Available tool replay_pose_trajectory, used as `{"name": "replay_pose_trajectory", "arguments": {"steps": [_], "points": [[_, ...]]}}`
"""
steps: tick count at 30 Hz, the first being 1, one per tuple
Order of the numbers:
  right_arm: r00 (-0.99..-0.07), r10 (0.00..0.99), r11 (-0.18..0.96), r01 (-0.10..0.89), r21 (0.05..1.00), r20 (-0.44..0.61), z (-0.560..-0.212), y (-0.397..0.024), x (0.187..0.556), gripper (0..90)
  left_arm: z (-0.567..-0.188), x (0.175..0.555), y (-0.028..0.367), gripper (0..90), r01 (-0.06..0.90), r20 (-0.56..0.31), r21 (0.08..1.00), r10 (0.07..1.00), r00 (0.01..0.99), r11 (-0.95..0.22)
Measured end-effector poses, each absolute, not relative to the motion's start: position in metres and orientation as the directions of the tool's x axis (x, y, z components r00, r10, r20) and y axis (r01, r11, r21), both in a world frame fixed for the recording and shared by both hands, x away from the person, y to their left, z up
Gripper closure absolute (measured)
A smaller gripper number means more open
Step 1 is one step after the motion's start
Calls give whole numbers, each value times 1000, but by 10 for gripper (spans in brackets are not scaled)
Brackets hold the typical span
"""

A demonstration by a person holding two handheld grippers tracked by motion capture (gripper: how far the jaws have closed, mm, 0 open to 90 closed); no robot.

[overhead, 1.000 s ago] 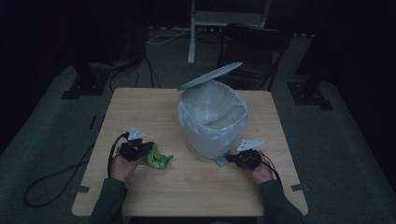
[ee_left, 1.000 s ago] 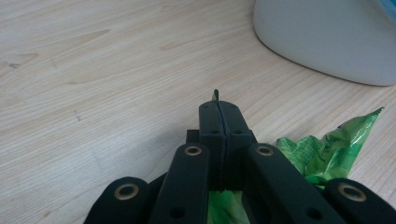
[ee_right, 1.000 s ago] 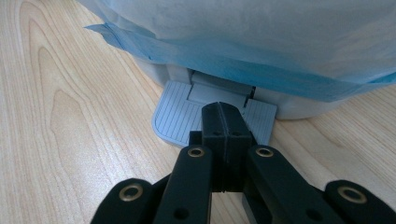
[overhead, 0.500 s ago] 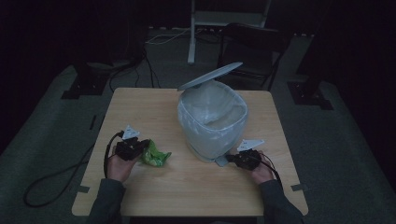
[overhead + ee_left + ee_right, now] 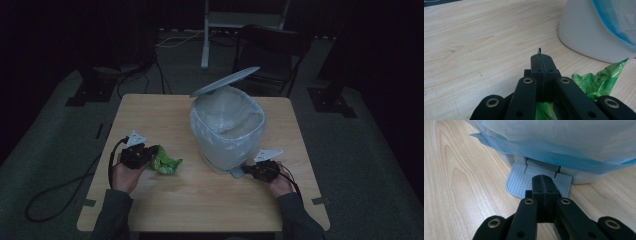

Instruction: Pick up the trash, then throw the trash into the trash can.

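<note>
Pinching the wrapper [image 5: 599,82] in your left hand-held gripper [image 5: 541,58], you have the bin [image 5: 227,132] to its right; your closed right hand-held gripper [image 5: 543,182] presses the pedal [image 5: 520,182].

Light wooden table [image 5: 165,112], square top with rounded corners. On it: a white pedal bin [image 5: 227,142] with a pale liner and raised lid, set right of centre, its grey pedal [image 5: 522,182] resting on the wood; a crumpled green wrapper [image 5: 166,162] lies left of the bin, apart from it.
</note>
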State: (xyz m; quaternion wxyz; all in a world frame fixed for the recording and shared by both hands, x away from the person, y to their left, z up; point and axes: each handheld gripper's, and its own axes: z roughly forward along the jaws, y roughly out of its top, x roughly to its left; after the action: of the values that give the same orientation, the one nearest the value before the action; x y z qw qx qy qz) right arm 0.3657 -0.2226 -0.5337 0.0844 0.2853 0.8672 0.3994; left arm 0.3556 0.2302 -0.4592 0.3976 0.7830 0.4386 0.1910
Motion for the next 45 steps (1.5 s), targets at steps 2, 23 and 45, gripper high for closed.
{"name": "replay_pose_trajectory", "arguments": {"steps": [2, 23, 45], "points": [[-823, 562, 518, 427, 741, 82, -534, -223, 366, 900, -459, 355, 230, 900, 534, -51, 791, 838, 543, -297], [-823, 562, 517, 428, 741, 82, -534, -223, 366, 900, -452, 354, 230, 900, 524, -46, 799, 839, 543, -296], [-822, 563, 515, 428, 742, 84, -534, -223, 366, 900, -443, 351, 234, 900, 510, -55, 817, 843, 535, -270]]}}
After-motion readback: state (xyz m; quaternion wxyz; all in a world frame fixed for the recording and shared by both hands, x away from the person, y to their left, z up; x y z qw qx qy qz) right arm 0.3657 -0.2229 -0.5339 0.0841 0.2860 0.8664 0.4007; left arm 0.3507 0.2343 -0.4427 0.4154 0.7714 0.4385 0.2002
